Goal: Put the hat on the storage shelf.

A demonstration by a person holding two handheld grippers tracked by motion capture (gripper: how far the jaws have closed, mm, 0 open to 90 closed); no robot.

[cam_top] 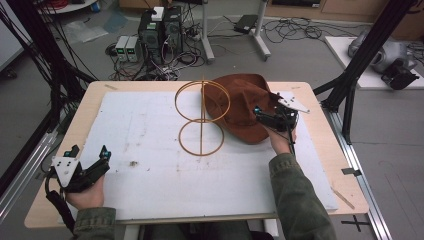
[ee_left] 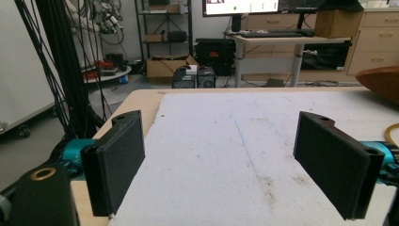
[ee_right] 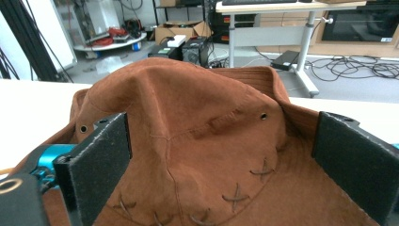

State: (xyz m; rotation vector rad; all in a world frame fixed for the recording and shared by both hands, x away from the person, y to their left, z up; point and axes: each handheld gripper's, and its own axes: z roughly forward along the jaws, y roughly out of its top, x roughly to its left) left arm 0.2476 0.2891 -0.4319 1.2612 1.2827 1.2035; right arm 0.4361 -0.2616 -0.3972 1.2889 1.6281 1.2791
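wide-open jaws of my right gripper straddle the brown suede hat at the white mat's far right, beside a wooden double-ring stand. my left gripper rests released, near-left.

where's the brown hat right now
In the high view the brown hat lies at the far right of the white mat, beside the gold wire stand, with the open right tongs at its near edge.
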